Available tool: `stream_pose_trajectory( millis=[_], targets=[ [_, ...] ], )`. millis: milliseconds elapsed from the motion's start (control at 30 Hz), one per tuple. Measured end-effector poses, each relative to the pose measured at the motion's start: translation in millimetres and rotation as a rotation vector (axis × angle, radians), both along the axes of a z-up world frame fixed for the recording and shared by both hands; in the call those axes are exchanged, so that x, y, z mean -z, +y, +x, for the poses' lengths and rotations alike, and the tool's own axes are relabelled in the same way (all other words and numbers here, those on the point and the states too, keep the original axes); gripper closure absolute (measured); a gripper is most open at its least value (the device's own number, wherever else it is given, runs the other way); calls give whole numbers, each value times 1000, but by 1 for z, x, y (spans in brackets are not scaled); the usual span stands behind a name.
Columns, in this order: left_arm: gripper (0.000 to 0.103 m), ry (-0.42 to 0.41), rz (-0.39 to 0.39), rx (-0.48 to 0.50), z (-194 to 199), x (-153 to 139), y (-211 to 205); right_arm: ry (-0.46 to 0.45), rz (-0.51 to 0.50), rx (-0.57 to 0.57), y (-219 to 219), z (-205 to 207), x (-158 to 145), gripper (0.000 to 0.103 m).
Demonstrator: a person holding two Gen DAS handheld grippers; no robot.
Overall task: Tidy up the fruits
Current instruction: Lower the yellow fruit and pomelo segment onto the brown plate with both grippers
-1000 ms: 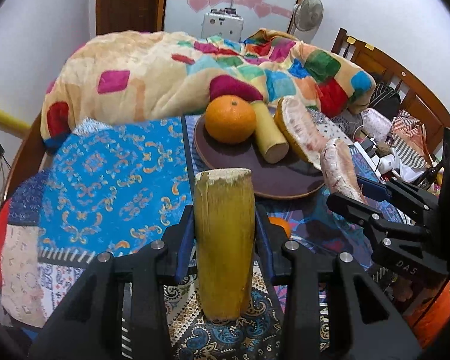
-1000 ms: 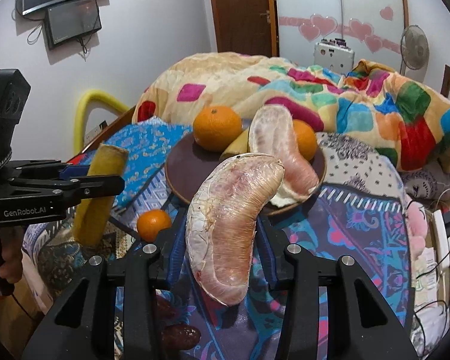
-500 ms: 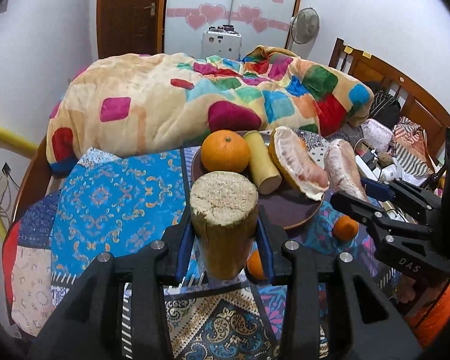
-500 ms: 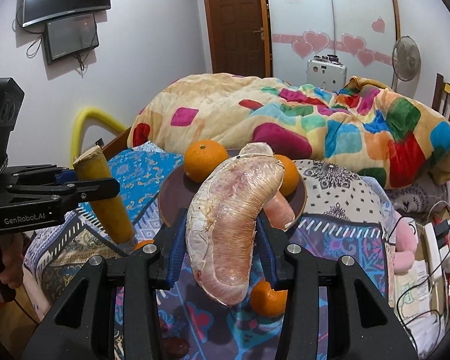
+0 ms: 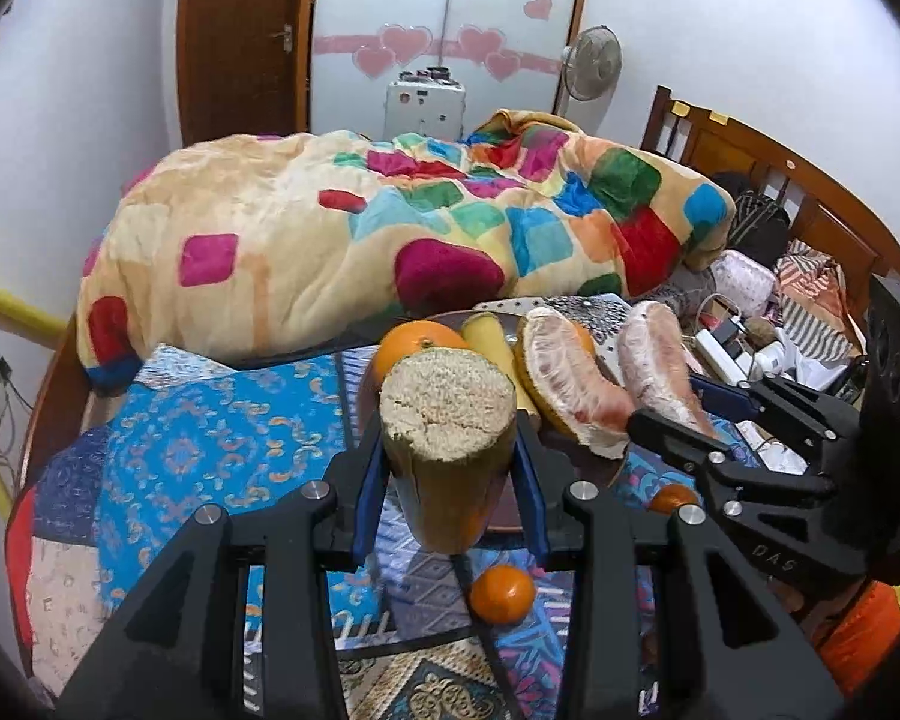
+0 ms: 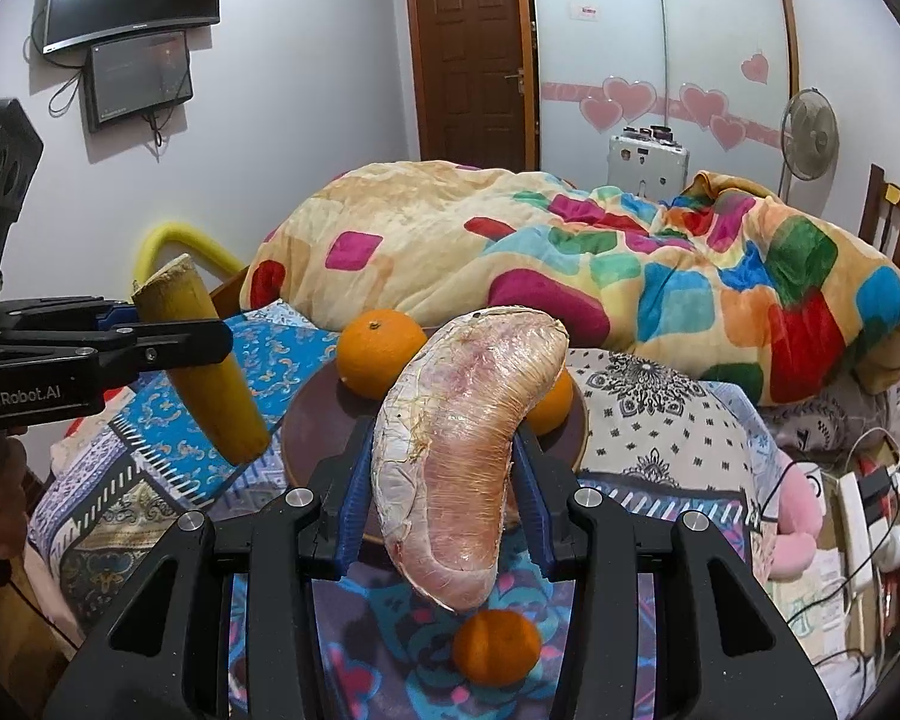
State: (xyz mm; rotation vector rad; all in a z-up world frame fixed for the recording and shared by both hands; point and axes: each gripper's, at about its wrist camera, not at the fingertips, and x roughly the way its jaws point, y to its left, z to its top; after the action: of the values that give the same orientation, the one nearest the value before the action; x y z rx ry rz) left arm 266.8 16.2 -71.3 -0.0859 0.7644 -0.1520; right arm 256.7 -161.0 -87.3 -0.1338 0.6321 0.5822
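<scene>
Both tools pinch fruit above the plate (image 6: 306,420) rim: left tool (image 5: 450,468) sugarcane (image 5: 450,444), right tool (image 6: 444,480) pomelo (image 6: 456,456).

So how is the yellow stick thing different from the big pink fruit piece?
The sugarcane piece is a straight, yellow cylinder with a flat, fibrous cut end; the pomelo segment is curved, pinkish and skinned in thin membrane. The sugarcane sits in the left hand-held gripper, the pomelo in the right hand-held gripper. Both are gripped, off the plate.
</scene>
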Motion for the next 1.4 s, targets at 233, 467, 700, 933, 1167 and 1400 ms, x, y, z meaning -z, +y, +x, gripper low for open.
stream_pose_trajectory(
  millis=[233,467,700,933,1167,1400],
  targets=[
    [65,15,0,32,20,7,-12,1,-19,-10,5,10,4,64],
    [65,36,-32,25,45,14,-9,-17,-76,-40,18,12,5,64],
    [65,46,-49,26,57,20,-7,6,-129,-95,36,19,12,63],
    [64,66,-63,14,66,25,-2,84,-126,-115,41,33,23,63],
    [63,100,-52,27,73,35,-6,72,-151,-120,45,29,23,62],
    [62,92,-40,28,64,35,-6,70,-154,-113,42,26,22,62]
  ],
)
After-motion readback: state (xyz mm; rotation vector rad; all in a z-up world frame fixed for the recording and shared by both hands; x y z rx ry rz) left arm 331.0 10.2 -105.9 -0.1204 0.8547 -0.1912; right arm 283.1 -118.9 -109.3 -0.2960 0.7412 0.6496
